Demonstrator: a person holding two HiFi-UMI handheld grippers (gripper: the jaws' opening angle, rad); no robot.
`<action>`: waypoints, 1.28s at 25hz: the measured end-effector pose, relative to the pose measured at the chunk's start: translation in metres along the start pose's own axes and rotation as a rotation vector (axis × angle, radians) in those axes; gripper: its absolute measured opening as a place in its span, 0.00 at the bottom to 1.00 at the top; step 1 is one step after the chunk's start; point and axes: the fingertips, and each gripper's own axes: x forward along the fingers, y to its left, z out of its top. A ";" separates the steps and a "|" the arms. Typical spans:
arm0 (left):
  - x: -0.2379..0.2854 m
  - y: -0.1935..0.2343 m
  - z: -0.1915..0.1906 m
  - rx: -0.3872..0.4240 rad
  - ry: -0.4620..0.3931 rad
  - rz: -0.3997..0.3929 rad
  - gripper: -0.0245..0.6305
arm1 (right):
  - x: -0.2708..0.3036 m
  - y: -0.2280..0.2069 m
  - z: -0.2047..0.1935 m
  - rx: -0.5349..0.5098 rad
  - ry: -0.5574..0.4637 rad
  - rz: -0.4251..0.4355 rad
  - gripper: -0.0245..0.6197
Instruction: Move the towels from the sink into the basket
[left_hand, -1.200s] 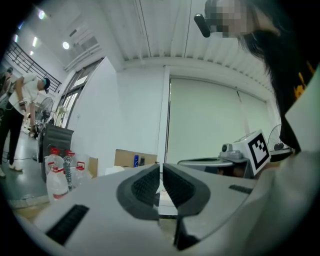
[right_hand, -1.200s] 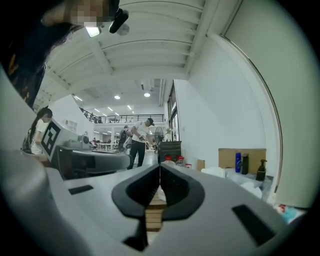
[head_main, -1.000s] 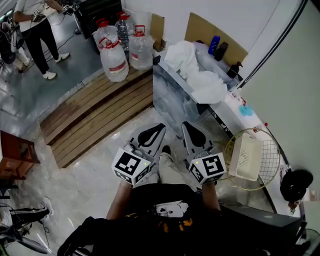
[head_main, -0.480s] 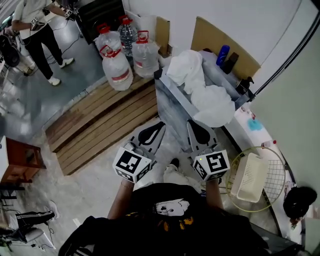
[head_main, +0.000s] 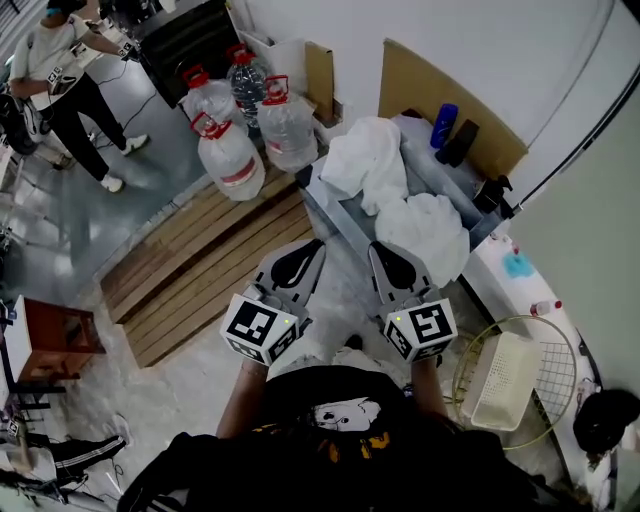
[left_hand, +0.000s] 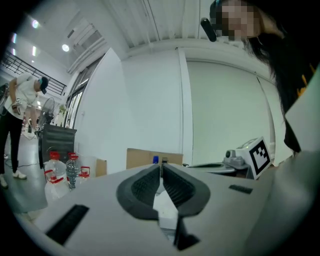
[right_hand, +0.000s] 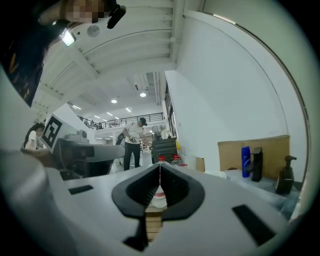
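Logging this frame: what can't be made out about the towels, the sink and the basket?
- Towel count: head view, the white towels lie bunched, pieces can't be told apart.
- Sink bowl: head view, towels cover it.
- Basket inside: head view, too small; absent from both gripper views.
- Sink, left gripper view: the left gripper's own body blocks it.
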 end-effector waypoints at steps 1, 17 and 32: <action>0.006 0.002 -0.002 -0.005 0.014 0.002 0.07 | 0.003 -0.004 0.000 0.004 -0.003 0.004 0.05; 0.080 0.051 -0.015 -0.001 0.071 -0.027 0.07 | 0.069 -0.062 -0.022 0.078 0.038 -0.034 0.05; 0.165 0.154 -0.026 -0.009 0.109 -0.232 0.07 | 0.202 -0.159 -0.049 0.017 0.157 -0.263 0.11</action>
